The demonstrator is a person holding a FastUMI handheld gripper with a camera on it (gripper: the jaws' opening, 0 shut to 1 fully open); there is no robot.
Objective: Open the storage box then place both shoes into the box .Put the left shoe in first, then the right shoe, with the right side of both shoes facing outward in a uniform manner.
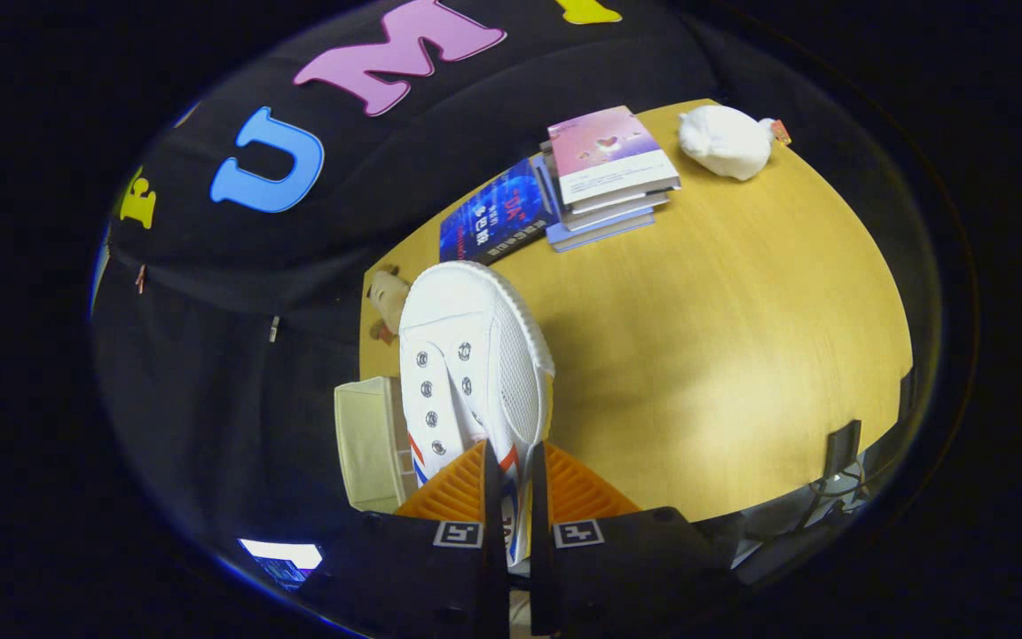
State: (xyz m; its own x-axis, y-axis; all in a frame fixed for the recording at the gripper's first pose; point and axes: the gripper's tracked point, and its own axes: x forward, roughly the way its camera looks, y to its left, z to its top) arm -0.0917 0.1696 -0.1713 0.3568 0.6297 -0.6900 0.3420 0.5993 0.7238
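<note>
My gripper (511, 497) has its two fingers pressed close together on the white canvas shoe (474, 373), pinching the thin side wall near its heel end; both fingers bear on it, one on each face of the wall. The shoe hangs lifted above the wooden table (724, 355). Its long axis runs straight out from my fingers toward 12 o'clock, toe farthest from me, the eyelet rows turned toward 10 o'clock and the ribbed sole edge toward 2 o'clock. Red and blue stripes show on its side just ahead of my fingertips.

Just at 9 o'clock of the shoe's heel half sits the cream storage box (373, 444), partly hidden behind the shoe; I cannot tell whether it is open. Beyond the toe at 11 o'clock a small plush toy (387, 302) lies at the table's edge. Farther out at 12 to 1 o'clock is a stack of books (609, 169) with a blue book (498, 213) leaning beside it, and a white plush toy (724, 140) past them at 1 o'clock. From 1 to 4 o'clock the tabletop is bare wood out to its rim.
</note>
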